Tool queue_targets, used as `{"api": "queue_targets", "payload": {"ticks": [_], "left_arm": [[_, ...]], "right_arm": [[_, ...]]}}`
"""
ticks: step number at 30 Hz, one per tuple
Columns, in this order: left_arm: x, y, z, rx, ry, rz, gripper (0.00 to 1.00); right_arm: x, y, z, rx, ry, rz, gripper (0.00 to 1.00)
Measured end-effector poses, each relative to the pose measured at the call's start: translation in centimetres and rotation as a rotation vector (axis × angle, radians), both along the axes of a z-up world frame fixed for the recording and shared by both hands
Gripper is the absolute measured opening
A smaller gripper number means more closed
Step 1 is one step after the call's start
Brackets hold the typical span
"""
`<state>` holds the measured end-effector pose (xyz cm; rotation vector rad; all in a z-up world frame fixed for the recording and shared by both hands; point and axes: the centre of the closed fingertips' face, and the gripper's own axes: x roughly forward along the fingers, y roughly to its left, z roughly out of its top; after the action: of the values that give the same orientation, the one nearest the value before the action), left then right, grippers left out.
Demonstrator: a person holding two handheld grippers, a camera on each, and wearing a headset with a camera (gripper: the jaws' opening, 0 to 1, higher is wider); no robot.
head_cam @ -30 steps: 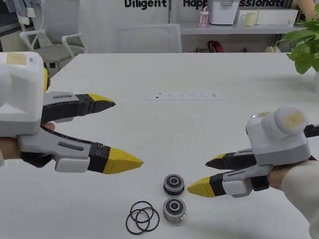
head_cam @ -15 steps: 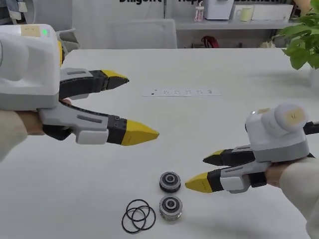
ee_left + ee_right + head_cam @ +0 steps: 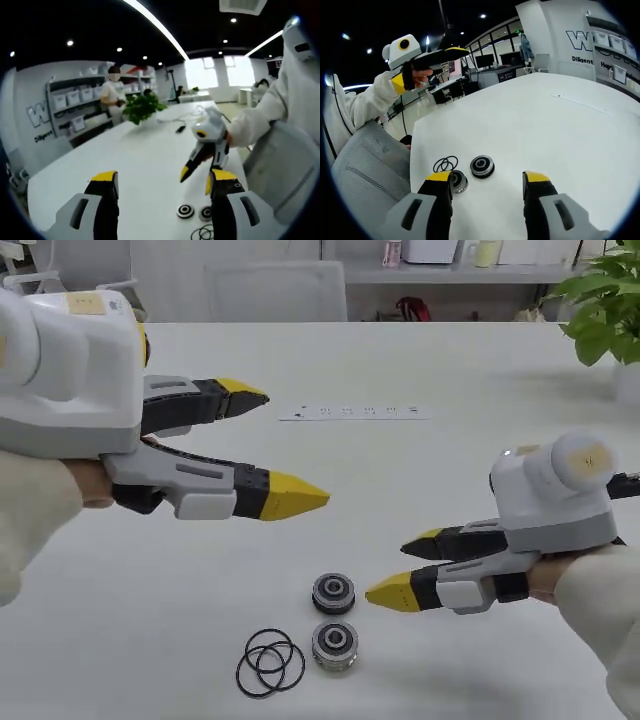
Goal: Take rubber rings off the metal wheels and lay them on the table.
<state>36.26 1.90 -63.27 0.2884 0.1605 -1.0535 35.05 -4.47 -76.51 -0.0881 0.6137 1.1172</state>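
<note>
- The left tongs (image 3: 285, 448) are spread wide and hold nothing. They hang high over the table (image 3: 420, 470), well apart from the work.
- The right tongs (image 3: 392, 567) are spread too, and empty. They hover low, just beside the far wheel (image 3: 333, 593).
- Both wheels sit by the near edge of the table. The near wheel (image 3: 335, 643) is just beside a little pile of black rings (image 3: 270, 663) lying flat on the table.
- I think the step in hand is reaching for a wheel. The far wheel has a dark rim, so it may have rubber on it.
- Next, one pair of tongs should hold the wheel steady. The other should pinch the thin ring and peel it off.
- The right tongs view shows the wheels from close up. The left tongs view shows a person (image 3: 111, 100) standing by shelves far off.
</note>
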Motion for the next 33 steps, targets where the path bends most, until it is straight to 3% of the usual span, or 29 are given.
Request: {"api": "queue_targets", "payload": {"ticks": [7,10,15,21,27,33], "left_arm": [[0.5,-0.6,-1.3,-0.023,0.002,0.013,0.73],[0.7,-0.7,-2.5,-0.030,0.017,0.021,0.72],[0.4,-1.0,-4.5,-0.011,0.046,0.004,0.71],[0.5,-1.3,-5.3,-0.011,0.046,0.005,0.66],[0.7,-1.3,-6.9,0.013,0.059,0.019,0.61],[0.4,-1.6,-8.8,0.045,0.066,0.008,0.49]], "right_arm": [[-0.1,0.4,0.0,0.014,-0.005,-0.002,0.52],[0.0,0.5,-0.1,0.015,-0.008,-0.005,0.51],[0.1,0.4,-0.5,0.014,0.008,-0.012,0.50],[0.3,0.3,-0.7,0.013,0.011,-0.021,0.49],[0.5,0.3,-0.9,0.018,0.013,-0.032,0.48],[0.5,0.5,-1.2,0.020,0.016,-0.032,0.47]]}}
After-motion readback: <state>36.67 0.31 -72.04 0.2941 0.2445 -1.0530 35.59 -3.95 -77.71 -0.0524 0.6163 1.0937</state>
